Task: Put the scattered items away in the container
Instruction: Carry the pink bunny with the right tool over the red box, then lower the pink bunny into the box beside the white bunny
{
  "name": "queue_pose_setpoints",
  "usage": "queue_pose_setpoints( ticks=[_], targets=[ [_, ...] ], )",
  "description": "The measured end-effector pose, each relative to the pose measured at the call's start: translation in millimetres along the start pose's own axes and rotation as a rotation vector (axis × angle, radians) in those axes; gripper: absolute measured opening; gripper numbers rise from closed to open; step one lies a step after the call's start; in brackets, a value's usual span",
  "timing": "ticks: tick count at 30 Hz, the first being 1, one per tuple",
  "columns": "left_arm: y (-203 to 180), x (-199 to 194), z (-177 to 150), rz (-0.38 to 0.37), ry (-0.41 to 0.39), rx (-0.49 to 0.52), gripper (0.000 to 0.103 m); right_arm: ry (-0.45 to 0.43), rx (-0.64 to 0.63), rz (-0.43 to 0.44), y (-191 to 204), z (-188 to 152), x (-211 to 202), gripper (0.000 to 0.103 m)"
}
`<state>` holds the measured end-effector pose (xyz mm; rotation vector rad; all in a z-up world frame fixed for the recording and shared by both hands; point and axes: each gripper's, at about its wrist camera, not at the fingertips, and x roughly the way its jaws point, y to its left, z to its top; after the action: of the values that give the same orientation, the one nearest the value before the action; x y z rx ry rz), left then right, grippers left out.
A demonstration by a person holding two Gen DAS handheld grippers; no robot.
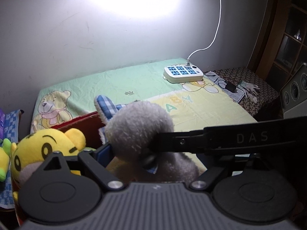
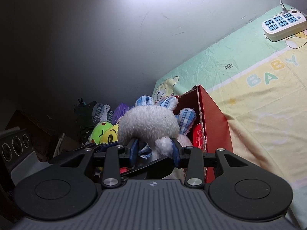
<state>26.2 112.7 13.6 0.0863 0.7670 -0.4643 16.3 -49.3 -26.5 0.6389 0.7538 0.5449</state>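
Both grippers, left point(image 1: 132, 149) and right point(image 2: 153, 149), clamp the fluffy white plush rabbit point(image 2: 147, 124) with blue-checked ears over the red cardboard box point(image 2: 213, 115), beside the yellow tiger plush point(image 1: 42, 147).

I am in a home, a child's bedroom by the look of it: a bed point(image 1: 134, 80) under a bear-print sheet lettered BABY, plush toys point(image 1: 46, 149) heaped beside it, a white power strip point(image 1: 183, 73) lying on the sheet, scuffed plaster wall point(image 1: 76, 28) behind.
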Motion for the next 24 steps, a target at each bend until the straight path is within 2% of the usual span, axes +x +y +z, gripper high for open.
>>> queue_pose_setpoints(
  ticks=[12,15,20,24],
  targets=[
    [15.1,24.2,-5.8,0.019,0.044,-0.006,0.090,-0.067,-0.105,-0.091,4.3,-9.0,18.2,0.041],
    [19.4,28.5,-7.7,0.015,0.045,-0.009,0.093,-0.058,-0.122,-0.099,3.7,-10.7,16.2,0.044],
    [32.4,30.2,-19.9,-0.040,0.077,-0.063,0.093,-0.053,-0.150,-0.137,4.5,-14.0,7.9,0.047],
    [34.1,19.7,-28.0,-0.062,0.065,-0.063,0.091,-0.078,-0.173,-0.164,8.7,-16.7,-2.6,0.047]
  ],
)
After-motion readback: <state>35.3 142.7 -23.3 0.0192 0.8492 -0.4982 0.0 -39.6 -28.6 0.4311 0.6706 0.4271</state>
